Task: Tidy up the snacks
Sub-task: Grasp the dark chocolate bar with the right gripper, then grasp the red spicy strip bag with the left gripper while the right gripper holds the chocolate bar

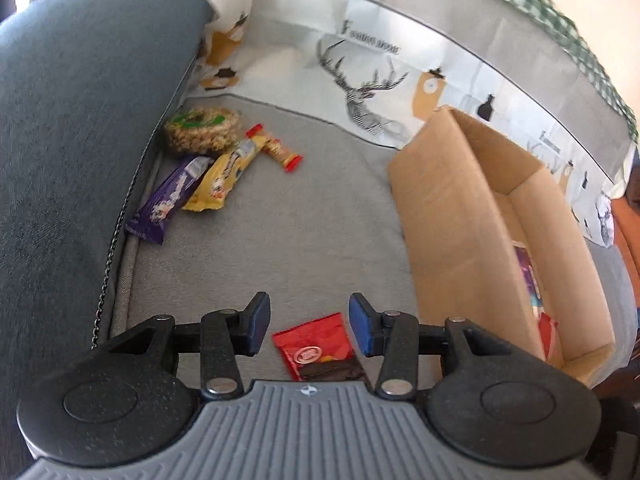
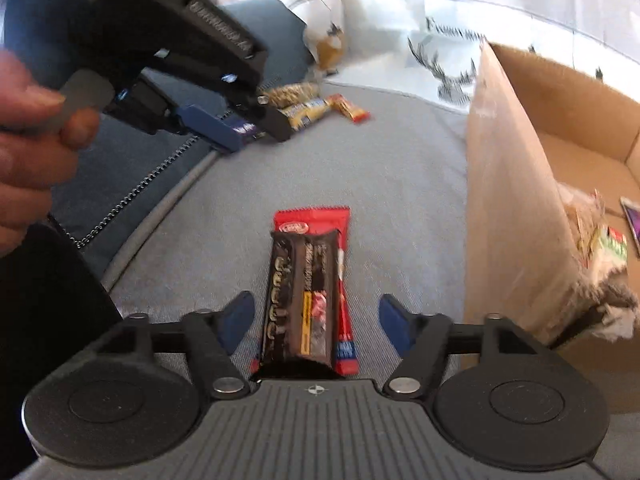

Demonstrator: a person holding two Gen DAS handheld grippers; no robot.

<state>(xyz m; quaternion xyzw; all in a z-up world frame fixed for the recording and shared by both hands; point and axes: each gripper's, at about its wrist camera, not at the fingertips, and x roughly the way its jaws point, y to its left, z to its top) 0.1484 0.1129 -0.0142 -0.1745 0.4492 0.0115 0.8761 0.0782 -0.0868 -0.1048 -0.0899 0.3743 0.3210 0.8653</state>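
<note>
Hidden or unclear:
- Red packet (image 1: 316,344): near end cut off behind the left gripper body; in the right wrist view a dark brown bar (image 2: 300,300) lies on top of it, covering most of its length.
- Cardboard box (image 1: 452,216): tall front wall screens most of the contents; only slivers of purple and red wrapper show inside. Box contents are blurred in the right view.
- Printing on all wrappers is too soft to read.

Materials and shapes:
- Grey sofa seat (image 1: 304,208): woven fabric; darker blue-grey cushion (image 1: 80,120) with a zip along its seam; deer-print cover (image 1: 368,84) over the backrest.
- Snack cluster against the cushion: round puffed-grain cake (image 1: 204,130) in clear wrap, glossy purple bar (image 1: 168,198), yellow bar (image 1: 226,178), small red-ended bar (image 1: 276,148), the purple and yellow overlapping.

Grippers:
- Left gripper (image 1: 308,328): blue-padded fingers spread apart, empty, above the red packet.
- Right gripper (image 2: 316,320): fingers spread wide, flanking the stacked brown bar and red packet without touching.
</note>
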